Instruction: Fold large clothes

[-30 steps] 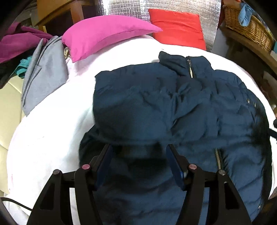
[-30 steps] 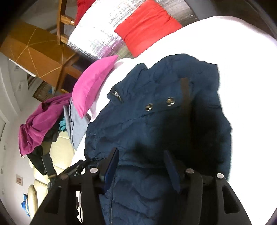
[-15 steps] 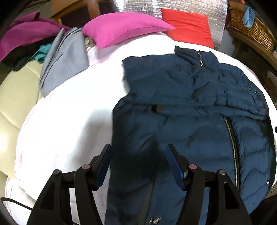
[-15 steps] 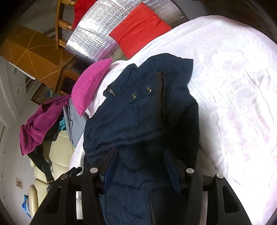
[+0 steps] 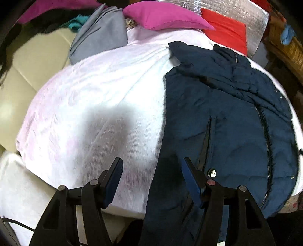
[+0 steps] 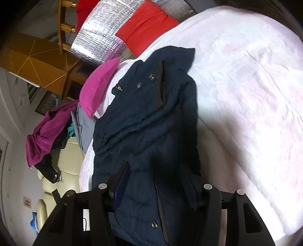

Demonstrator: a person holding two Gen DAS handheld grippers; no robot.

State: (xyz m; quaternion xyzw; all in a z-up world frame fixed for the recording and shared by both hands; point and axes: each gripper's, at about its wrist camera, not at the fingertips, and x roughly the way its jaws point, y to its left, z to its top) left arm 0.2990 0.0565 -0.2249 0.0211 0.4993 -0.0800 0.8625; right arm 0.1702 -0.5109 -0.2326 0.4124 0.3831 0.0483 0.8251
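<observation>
A navy quilted jacket (image 5: pixel 227 117) lies zipped, front up, on a white bed cover (image 5: pixel 98 106), its collar toward the pillows and its hem hanging over the near edge. My left gripper (image 5: pixel 151 176) is open and empty, hovering above the jacket's left hem edge and the bare cover beside it. In the right wrist view the same jacket (image 6: pixel 147 121) runs away from me, snaps showing near the collar. My right gripper (image 6: pixel 154 181) is open and empty just above the jacket's lower part.
A pink pillow (image 5: pixel 164 17) and a red pillow (image 5: pixel 225 32) lie at the head of the bed. A grey garment (image 5: pixel 100 39) and purple clothes (image 6: pixel 45 132) lie by the cream sofa (image 5: pixel 28 75). A wicker basket (image 5: pixel 284 45) stands at the right.
Both grippers have pulled back toward the near edge of the bed. The left one shifted left, so bare cover now fills its view. The sleeve folded across the chest now lies flatter.
</observation>
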